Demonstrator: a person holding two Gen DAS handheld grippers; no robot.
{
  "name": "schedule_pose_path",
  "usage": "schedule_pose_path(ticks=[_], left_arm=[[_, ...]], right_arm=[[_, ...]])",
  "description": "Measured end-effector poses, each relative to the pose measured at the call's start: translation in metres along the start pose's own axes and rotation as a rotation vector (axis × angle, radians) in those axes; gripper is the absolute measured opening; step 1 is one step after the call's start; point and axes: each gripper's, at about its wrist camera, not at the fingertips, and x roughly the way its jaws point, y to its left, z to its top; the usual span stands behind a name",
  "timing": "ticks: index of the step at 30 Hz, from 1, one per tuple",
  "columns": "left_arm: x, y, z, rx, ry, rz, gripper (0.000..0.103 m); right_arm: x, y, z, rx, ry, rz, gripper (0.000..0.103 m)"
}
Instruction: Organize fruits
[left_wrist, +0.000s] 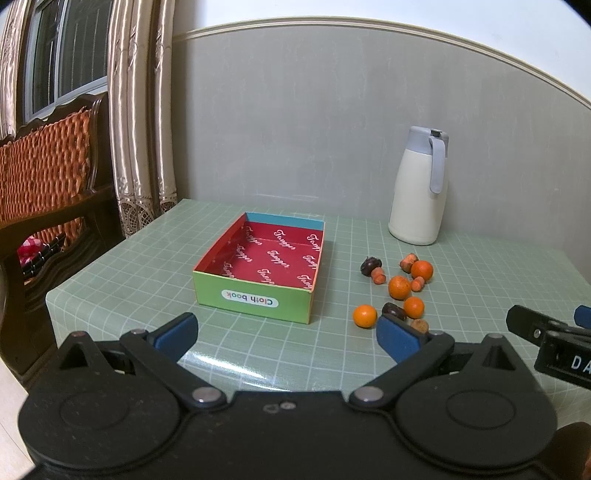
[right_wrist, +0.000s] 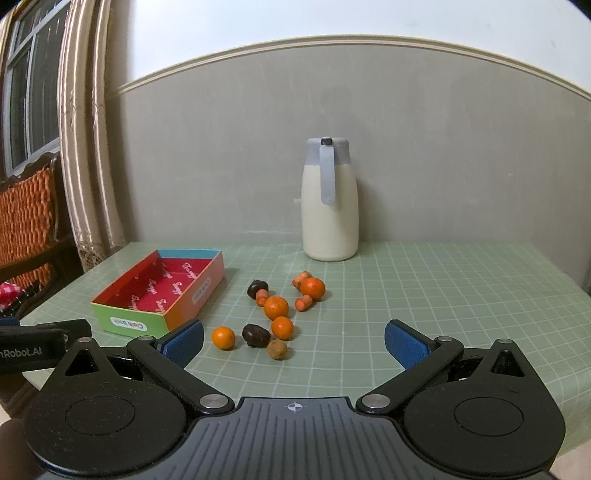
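orange fruits (right_wrist: 276, 307) loose beside box (right_wrist: 162, 291) — both grippers' jaws spread, holding nothing.

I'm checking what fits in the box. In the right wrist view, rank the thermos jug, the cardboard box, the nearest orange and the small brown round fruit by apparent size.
1. Cream thermos jug with grey lid
2. Open colourful cardboard box, similar; nearer, so unsure
3. Nearest orange
4. Small brown round fruit

Box (right_wrist: 159, 295) left on table (right_wrist: 406, 295); fruits (right_wrist: 275, 307) scattered right of it; jug (right_wrist: 330, 206) behind fruits, by wall.
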Motion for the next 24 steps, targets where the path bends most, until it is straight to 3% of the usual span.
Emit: schedule_pose_path(ticks=[24], left_arm=[[0.009,-0.004,0.001,0.033,0.002,-0.009,0.097]], right_arm=[[0.008,-0.014,-0.001,0.05,-0.017,-0.008,0.103]])
